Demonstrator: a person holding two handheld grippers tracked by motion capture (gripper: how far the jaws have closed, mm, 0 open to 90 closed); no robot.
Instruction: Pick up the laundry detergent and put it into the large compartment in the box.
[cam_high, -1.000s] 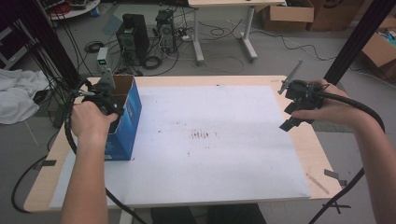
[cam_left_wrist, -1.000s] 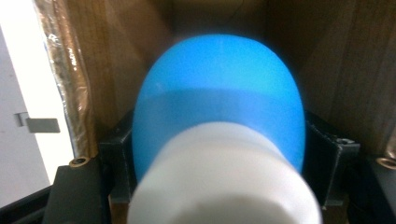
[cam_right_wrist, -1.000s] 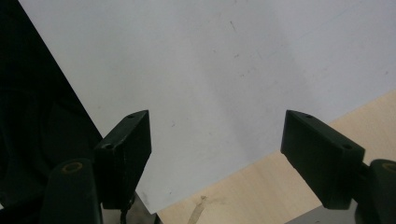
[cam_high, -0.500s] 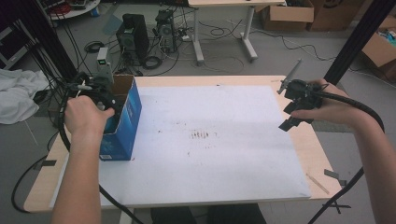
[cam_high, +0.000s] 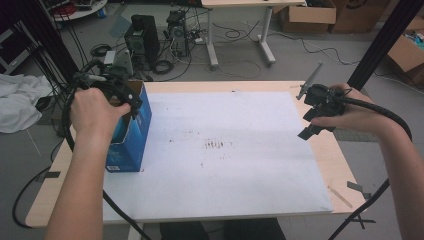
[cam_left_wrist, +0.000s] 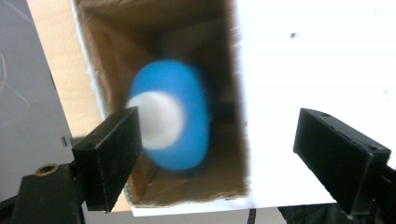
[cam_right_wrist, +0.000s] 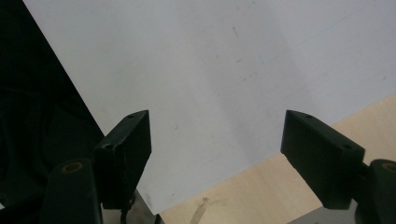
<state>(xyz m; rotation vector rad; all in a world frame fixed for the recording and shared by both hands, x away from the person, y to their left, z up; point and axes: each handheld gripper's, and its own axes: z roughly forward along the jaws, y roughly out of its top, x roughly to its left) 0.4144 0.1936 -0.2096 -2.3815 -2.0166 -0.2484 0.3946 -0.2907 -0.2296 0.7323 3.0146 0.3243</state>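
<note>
Item: blue-and-white ball (cam_left_wrist: 170, 122), inside open box (cam_left_wrist: 233, 60)
Handling: likely light, smooth; grip across middle
Left tool (cam_left_wrist: 217, 154): jaws just opening, nothing between pads
Right tool (cam_right_wrist: 217, 154): open, empty

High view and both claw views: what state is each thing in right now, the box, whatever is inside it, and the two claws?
Blue cardboard box: upright on the table's left side, top open.
Blue rounded object with a white end: inside the box, blurred, free of the pads.
Left claw: open above the box; its jaws have just been opening.
Right claw: open, nothing between its jaws, over the white sheet.
</note>
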